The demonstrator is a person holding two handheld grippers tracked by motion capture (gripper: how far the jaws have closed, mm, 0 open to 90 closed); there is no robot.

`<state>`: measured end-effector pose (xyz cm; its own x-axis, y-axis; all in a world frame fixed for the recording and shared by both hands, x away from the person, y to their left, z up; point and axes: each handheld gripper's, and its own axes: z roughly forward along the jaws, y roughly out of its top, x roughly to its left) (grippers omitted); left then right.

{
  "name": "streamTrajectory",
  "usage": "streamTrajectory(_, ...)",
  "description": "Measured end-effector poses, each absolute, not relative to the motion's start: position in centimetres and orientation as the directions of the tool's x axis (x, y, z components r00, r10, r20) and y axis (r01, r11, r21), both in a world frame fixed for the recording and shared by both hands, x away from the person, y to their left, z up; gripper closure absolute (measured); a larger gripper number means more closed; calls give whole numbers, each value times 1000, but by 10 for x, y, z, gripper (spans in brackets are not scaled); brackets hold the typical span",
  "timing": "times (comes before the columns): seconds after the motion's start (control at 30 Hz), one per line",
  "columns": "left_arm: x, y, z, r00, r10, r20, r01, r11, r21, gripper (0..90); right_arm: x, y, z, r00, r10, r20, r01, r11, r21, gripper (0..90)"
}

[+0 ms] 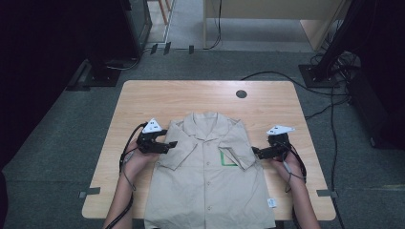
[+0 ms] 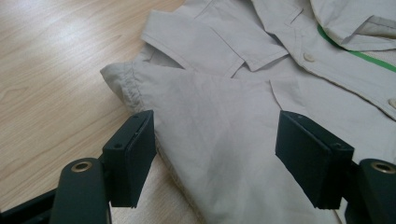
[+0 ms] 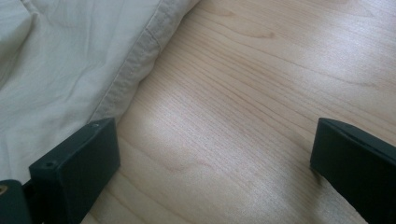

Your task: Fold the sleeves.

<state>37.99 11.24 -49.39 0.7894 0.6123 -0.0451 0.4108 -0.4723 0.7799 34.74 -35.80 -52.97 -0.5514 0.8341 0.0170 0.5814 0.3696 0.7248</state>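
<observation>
Item: short-sleeved beige cotton shirt [image 1: 210, 176] with a green-edged chest pocket, lying flat and face up in the lower centre of the high view on the light wooden table [image 1: 143, 102], both sleeves folded in over the chest. It looks light, limp and easily creased, so it is best taken at a hemmed sleeve edge or shoulder seam; its long axis runs up the frame, collar toward the top, hem at the bottom edge. Left gripper [image 1: 167, 144] stands wide open over the folded sleeve [image 2: 219, 121], holding nothing; right gripper [image 1: 258, 152] wide open, empty, beside the shirt's edge.
</observation>
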Motion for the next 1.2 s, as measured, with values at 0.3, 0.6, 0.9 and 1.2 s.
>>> streamTrajectory(0.3, 381, 120, -494, 782, 619, -69, 430, -456, 779, 291, 347, -358, -530, -552, 834, 17, 581, 370, 725, 10)
streamTrajectory(0.6, 383, 125, -498, 784, 615, -84, 444, -460, 769, 290, 347, -358, -530, -552, 834, 16, 581, 370, 725, 10)
streamTrajectory(0.9, 383, 131, -500, 778, 623, -82, 446, -455, 771, 291, 347, -358, -530, -552, 834, 17, 581, 370, 725, 11)
streamTrajectory(1.2, 384, 137, -502, 776, 626, -79, 446, -455, 771, 291, 347, -358, -530, -552, 834, 17, 580, 370, 725, 11)
